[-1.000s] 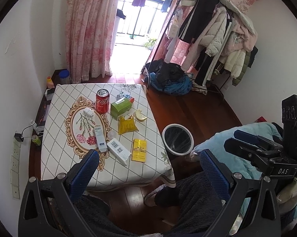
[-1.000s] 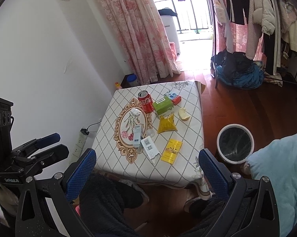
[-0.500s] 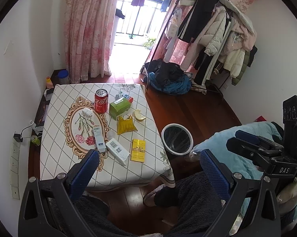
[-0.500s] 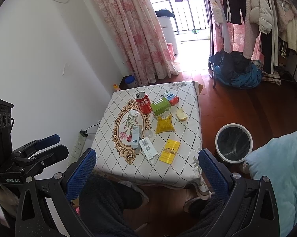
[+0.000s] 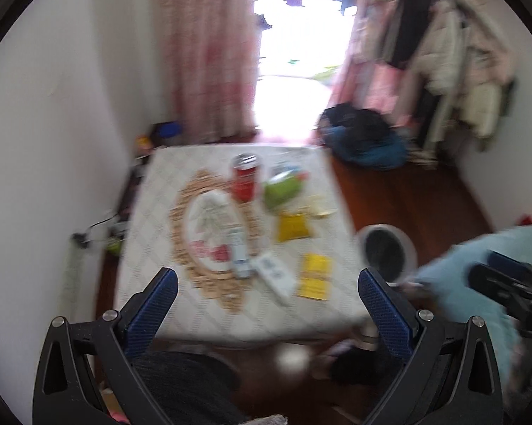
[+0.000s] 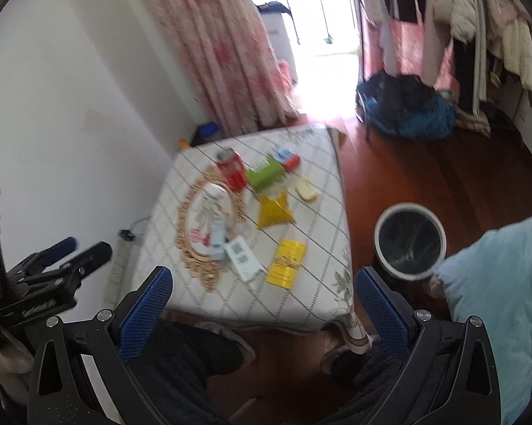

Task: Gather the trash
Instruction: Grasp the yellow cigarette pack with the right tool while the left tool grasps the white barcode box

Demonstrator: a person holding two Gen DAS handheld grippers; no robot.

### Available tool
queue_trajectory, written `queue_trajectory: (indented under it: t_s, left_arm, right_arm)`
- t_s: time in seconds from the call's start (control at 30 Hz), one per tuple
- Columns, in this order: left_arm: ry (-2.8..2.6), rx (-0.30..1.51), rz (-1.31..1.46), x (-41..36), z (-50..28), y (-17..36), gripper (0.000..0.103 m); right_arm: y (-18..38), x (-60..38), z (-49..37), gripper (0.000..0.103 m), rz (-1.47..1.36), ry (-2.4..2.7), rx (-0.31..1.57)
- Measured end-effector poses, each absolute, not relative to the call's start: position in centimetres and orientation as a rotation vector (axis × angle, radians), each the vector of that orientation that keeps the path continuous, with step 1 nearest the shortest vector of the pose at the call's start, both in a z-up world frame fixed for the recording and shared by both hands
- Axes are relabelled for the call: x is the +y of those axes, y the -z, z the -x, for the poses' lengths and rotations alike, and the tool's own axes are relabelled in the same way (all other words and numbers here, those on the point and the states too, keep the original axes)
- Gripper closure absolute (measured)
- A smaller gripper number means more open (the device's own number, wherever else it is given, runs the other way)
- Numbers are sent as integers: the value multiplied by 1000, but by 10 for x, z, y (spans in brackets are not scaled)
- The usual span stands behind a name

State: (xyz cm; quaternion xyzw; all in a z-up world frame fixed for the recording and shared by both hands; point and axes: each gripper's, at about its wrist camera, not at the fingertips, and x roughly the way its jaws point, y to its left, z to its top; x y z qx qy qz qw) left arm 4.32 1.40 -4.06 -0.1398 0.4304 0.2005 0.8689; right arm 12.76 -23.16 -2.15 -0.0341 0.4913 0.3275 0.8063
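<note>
A low table (image 5: 152, 248) (image 6: 312, 304) with a diamond-patterned cloth carries trash: a red can (image 5: 245, 180) (image 6: 232, 171), a green box (image 5: 281, 189) (image 6: 266, 175), a yellow bag (image 5: 293, 226) (image 6: 274, 209), a yellow packet (image 5: 314, 276) (image 6: 287, 264), a white box (image 5: 274, 276) (image 6: 242, 258) and a small white-blue carton (image 5: 239, 251) (image 6: 218, 241). A white-rimmed trash bin (image 5: 388, 253) (image 6: 409, 244) stands on the floor right of the table. My left gripper (image 5: 266, 297) and right gripper (image 6: 262, 294) hang open and empty above the near table edge. Both views are blurred.
Pink curtains (image 6: 223, 53) and a bright balcony door lie beyond the table. A clothes rack (image 6: 478, 28) and a dark-blue heap (image 6: 411, 109) stand at the right. A light-blue blanket (image 6: 496, 304) is near right. The person's dark-trousered legs (image 6: 184, 361) show below.
Both grippers have moved forward and down toward the table, which now fills more of each view. The views have become motion-blurred. Nothing has been picked up.
</note>
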Motion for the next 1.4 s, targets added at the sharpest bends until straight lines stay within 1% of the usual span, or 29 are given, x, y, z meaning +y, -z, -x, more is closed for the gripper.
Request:
queue_trajectory:
  t_s: [0.1,0.17,0.23,0.4,0.53,0.63,0.67,0.7,0.83,1.0,1.1,1.13,1.2,1.23,1.27,1.33,1.4]
  left_arm:
    - [-525,993,296,35,-63,93,0]
    - [-559,1078,334,51,-76,133,0]
    - [-586,1144,377,61,-84,164,0]
    - [-681,1267,450,86,-94,237,0]
    - [-738,1330,469,101,-97,271,0]
    - [-743,1364,483,107,-100,287,0]
    - [-740,1372,485,107,-102,291,0]
    - [-732,1379,490,106,-104,293,0]
    - [-676,1364,545,97,-116,290,0]
    - [-522,1353,721,74,-149,297,1]
    - [-470,1351,816,59,-175,305,10]
    - [-467,1356,832,54,-183,307,17]
    - [-471,1370,838,49,-197,315,24]
    - [-484,1375,820,47,-201,317,35]
    - [-503,1384,784,44,-205,319,49]
    - [-514,1393,730,39,-205,319,54]
    - [-507,1390,667,34,-198,316,55]
  right_arm:
    - [69,-215,-151,0,72,-649,1140]
    - [108,-201,-170,6,32,-623,1213]
    - [151,-185,-188,26,17,-580,1284]
    - [241,-143,-220,27,-1,-485,1434]
    - [300,-110,-235,27,1,-422,1528]
    - [322,-88,-237,27,58,-423,1539]
    - [323,-82,-234,33,103,-420,1517]
    - [322,-75,-231,45,163,-440,1500]
    - [325,-90,-235,45,222,-423,1512]
    - [330,-134,-256,45,188,-357,1539]
    - [334,-150,-259,44,139,-371,1587]
    - [333,-158,-260,37,114,-375,1604]
    - [332,-172,-262,28,47,-369,1610]
    - [336,-180,-262,28,13,-362,1606]
    - [336,-184,-262,28,-3,-360,1606]
    - [331,-189,-262,28,-12,-357,1604]
    - [334,-187,-262,28,3,-359,1598]
